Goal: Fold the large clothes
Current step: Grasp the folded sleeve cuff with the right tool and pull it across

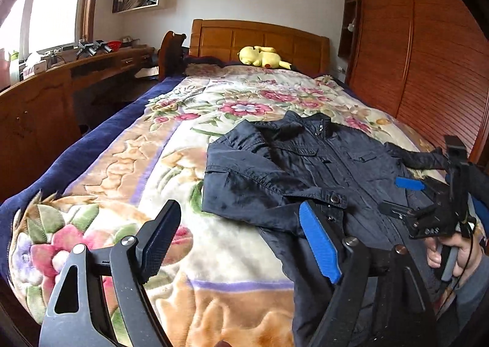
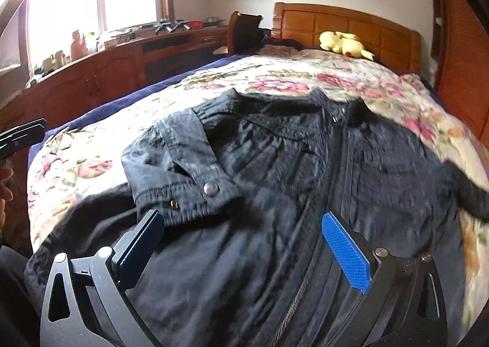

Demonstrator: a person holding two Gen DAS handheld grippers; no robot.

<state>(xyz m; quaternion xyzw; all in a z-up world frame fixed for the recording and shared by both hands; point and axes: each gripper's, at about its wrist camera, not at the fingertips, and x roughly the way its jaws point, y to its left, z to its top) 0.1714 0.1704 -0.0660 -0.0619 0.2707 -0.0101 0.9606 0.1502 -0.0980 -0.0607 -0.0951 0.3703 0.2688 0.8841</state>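
A dark navy jacket (image 1: 305,169) lies front-up on the floral blanket (image 1: 171,145), collar toward the headboard. Its left sleeve is folded across the chest, and the cuff (image 2: 195,191) shows a metal snap. My left gripper (image 1: 241,240) stands open just above the jacket's left edge, with nothing pinched between its black finger and its blue pad. My right gripper (image 2: 244,243) hovers open over the jacket's lower front, straddling the zipper (image 2: 308,258). The left wrist view shows the right gripper (image 1: 403,195) over the jacket's right side, held in a hand (image 1: 455,255). The other sleeve (image 1: 415,157) lies out to the right.
A yellow plush toy (image 1: 262,56) lies by the wooden headboard (image 1: 259,38). A slatted wardrobe (image 1: 428,56) runs along the bed's right side. A cluttered wooden desk (image 1: 61,81) and a chair (image 1: 171,53) stand to the left. Bare blanket spreads left of and beyond the jacket.
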